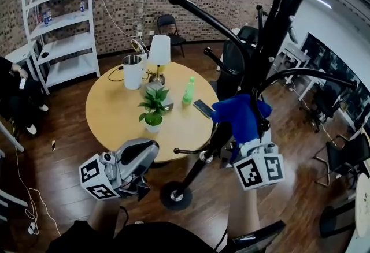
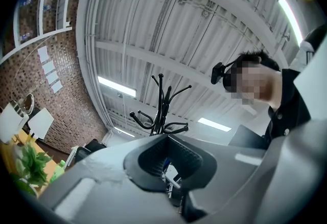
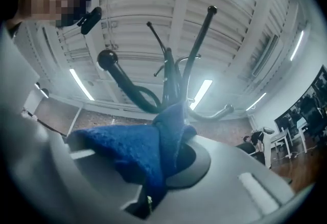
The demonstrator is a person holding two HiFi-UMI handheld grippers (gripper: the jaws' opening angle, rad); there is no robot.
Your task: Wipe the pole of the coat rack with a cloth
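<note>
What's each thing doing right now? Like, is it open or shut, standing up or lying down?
Right gripper: shut on the cloth.
Left gripper: shut, empty, held low.
Cloth: bunched, pinched, up at the pole.
Coat rack: standing upright.
Bottle: upright on the table.
Phone: lying flat on the table.
Plant: upright on the table.

The cloth (image 1: 240, 116) hides part of the pole (image 1: 278, 26), whose top is cut off above.
</note>
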